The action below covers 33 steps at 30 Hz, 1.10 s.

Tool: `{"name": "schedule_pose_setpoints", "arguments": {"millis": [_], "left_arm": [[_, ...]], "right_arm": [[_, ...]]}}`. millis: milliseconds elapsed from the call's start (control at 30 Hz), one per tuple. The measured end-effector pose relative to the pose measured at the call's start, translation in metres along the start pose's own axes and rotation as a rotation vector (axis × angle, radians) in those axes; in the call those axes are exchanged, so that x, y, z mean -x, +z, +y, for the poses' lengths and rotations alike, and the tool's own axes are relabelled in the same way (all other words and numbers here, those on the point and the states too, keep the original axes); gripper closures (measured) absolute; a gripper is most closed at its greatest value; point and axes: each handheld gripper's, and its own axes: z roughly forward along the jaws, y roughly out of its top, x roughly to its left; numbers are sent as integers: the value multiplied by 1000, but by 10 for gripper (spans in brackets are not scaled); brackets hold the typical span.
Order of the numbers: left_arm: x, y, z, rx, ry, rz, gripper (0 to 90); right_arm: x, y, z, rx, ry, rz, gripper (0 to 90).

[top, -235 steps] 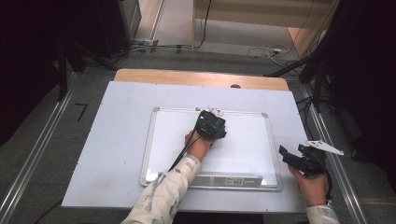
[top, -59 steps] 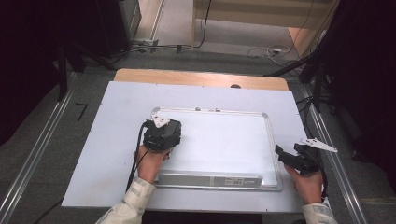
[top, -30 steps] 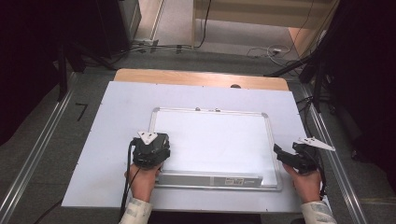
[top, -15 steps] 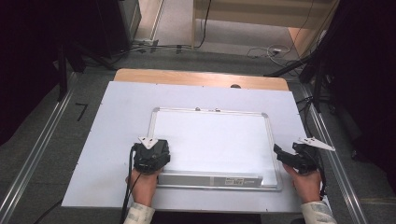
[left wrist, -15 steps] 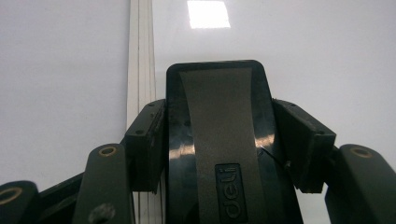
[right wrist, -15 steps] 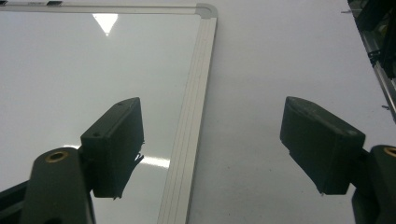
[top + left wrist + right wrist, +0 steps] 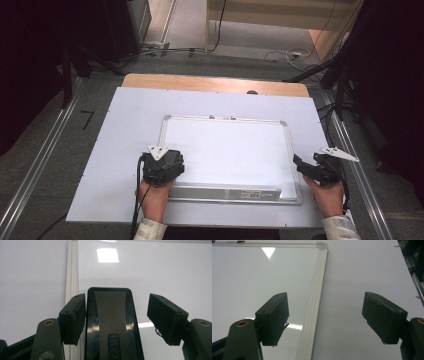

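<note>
At the board's near-left corner: left gripper [image 7: 162, 167] has swept the eraser [image 7: 110, 322] down here from mid-board.

Whiteboard [image 7: 225, 150] surface looks clean in all views, so the wipe is probably finished or nearly so. Left jaws now stand apart: one pad touches the eraser's side, the other is clear of it, so it's released or about to be. Right gripper [image 7: 317, 169] hasn't moved, parked at the right frame edge, jaws wide and empty, straddling the frame.

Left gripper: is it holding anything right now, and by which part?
No firm hold. A black eraser lies between the left gripper's open jaws on the whiteboard; one jaw meets its side, the other stands clear.
</note>
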Motion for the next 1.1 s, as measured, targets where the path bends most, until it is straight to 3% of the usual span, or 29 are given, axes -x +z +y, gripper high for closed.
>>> {"name": "schedule_pose_setpoints", "arguments": {"millis": [533,667,833,1000,1100], "left_arm": [[-13,-11,8,40,-18,-43,285],[-18,-13,11,50,2,-50,280],[-27,-11,15,40,57,-47,264],[-35,-13,17,50,13,-88,257],[-35,-13,19,45,30,-89,249]], "right_arm": [[0,0,0,-2,2,-4,202],[0,-1,0,1,0,-5,202],[1,-1,-1,1,1,-5,202],[1,-1,-1,-1,1,-7,202],[0,-1,-1,1,0,-6,202]]}}
